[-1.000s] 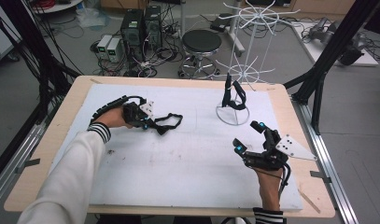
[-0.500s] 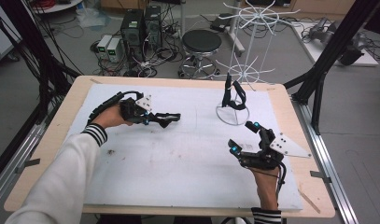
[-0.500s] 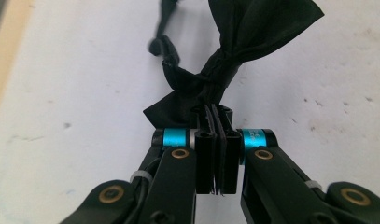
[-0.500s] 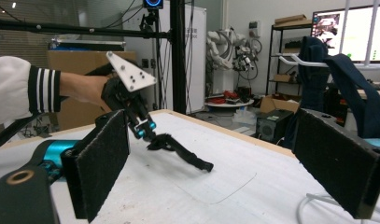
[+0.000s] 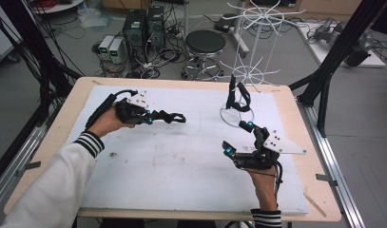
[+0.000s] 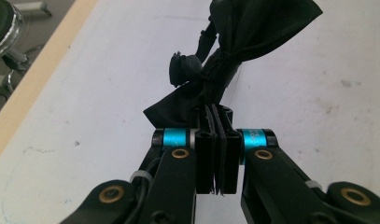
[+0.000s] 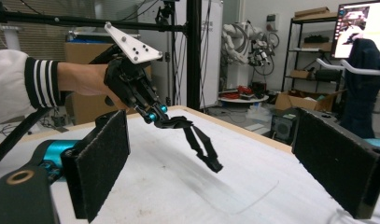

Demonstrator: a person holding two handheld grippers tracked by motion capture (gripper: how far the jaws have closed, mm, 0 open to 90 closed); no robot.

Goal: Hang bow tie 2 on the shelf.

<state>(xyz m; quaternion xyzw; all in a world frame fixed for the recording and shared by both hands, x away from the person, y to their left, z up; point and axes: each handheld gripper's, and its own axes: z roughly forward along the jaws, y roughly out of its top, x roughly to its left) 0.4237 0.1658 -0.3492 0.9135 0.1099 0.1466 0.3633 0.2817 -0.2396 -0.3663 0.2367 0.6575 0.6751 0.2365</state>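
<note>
White table mat [image 5: 148, 171]: two tongs, left [image 5: 150, 117] pinching one black strap [image 5: 174, 117], right [image 5: 239, 138] agape.

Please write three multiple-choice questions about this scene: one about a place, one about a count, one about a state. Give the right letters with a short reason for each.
1. Where does the white wire rack stand?
A. At the table's far right part
B. At the near left corner
C. On the floor by the stool

2. How many black fabric straps are there?
A. One
B. Two
C. Four

3. How are the right gripper's jaws?
A. Shut on a strap
B. Shut on nothing
C. Wide open

Answers:
1. A: its ring base rests on the white mat there.
2. B: one black strap hangs on the rack, another strap is in the left gripper.
3. C: its pads stand far apart.
</note>
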